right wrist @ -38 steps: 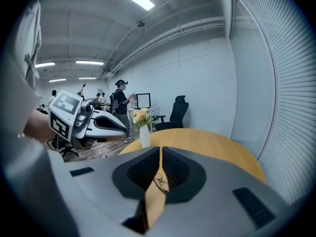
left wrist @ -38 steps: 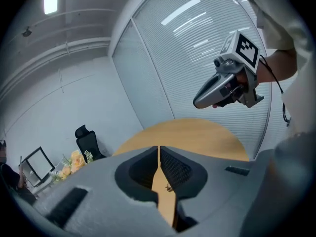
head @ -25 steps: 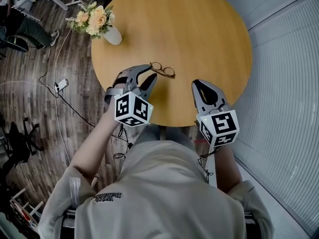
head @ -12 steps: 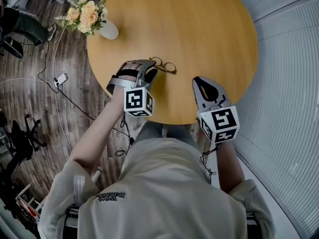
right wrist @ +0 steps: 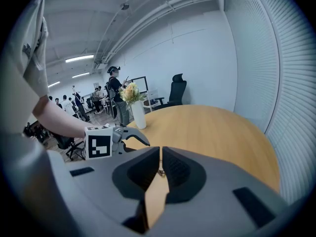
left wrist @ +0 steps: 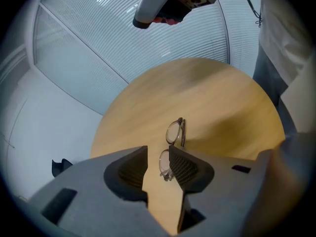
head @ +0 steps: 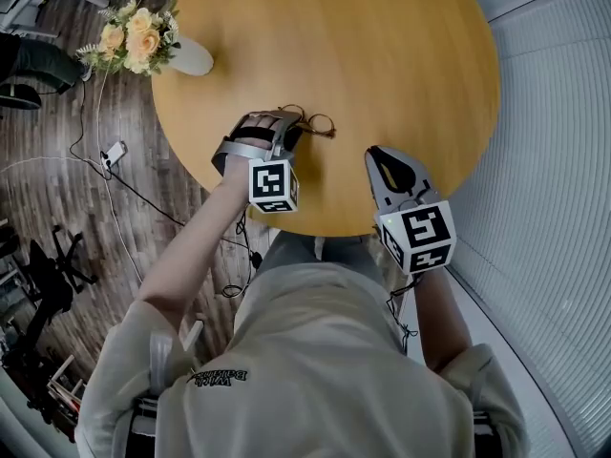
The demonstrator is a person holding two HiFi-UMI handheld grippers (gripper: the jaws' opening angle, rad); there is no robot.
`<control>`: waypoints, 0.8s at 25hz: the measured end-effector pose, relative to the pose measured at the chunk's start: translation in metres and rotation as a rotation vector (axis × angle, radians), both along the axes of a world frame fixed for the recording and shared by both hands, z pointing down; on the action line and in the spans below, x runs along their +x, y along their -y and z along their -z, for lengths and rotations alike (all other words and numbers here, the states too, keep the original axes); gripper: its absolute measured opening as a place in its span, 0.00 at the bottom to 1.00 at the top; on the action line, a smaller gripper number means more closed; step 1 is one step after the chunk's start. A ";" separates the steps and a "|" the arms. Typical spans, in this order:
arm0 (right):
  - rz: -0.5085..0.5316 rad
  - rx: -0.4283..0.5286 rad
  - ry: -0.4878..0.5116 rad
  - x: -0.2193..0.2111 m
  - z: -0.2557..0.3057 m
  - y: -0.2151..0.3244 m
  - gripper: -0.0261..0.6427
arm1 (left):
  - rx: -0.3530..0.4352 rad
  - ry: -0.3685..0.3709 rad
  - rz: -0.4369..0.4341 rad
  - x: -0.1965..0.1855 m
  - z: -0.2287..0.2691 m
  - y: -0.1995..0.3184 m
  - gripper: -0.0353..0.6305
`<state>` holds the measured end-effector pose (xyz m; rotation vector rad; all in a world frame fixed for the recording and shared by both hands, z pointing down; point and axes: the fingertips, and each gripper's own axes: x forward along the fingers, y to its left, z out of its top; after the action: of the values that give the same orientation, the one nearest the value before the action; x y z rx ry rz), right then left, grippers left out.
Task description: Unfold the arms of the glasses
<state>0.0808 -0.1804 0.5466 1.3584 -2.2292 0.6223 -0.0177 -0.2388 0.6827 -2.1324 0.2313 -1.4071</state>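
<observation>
Left gripper [left wrist: 158, 154] is hanging wide open, gripping nothing; glasses [left wrist: 174, 131] are lying just ahead, stretching up-frame, near lens poking between its tips.

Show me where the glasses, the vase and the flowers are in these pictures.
Glasses [left wrist: 175, 131]: left gripper view, on the far lens.
Vase [head: 192, 59]: head view, on its white body.
Flowers [head: 129, 34]: head view, on the middle of the bunch.

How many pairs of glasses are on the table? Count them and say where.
1. The glasses lie on the table near the person, one lens between the open jaws of the left gripper, which have just been opening. None seems hidden.
</observation>
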 end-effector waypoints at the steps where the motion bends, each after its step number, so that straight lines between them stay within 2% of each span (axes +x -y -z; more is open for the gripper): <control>1: -0.002 -0.006 0.001 0.001 -0.003 0.000 0.09 | -0.004 0.012 -0.009 0.001 -0.006 0.000 0.25; 4: -0.009 -0.024 0.007 0.001 -0.010 0.001 0.09 | -0.008 0.055 -0.035 0.000 -0.026 0.000 0.25; 9: 0.009 -0.048 0.019 -0.002 -0.017 -0.001 0.09 | -0.023 0.088 -0.023 0.000 -0.042 -0.001 0.25; 16: 0.016 -0.082 0.052 -0.009 -0.029 -0.007 0.09 | 0.072 0.145 -0.100 0.008 -0.052 0.007 0.25; 20: 0.016 -0.099 0.063 -0.010 -0.036 -0.013 0.09 | 0.088 0.143 -0.110 0.013 -0.056 0.008 0.22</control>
<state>0.0705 -0.1674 0.5825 1.2869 -2.2249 0.7689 -0.0046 -0.2471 0.7386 -1.9337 0.1164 -1.4509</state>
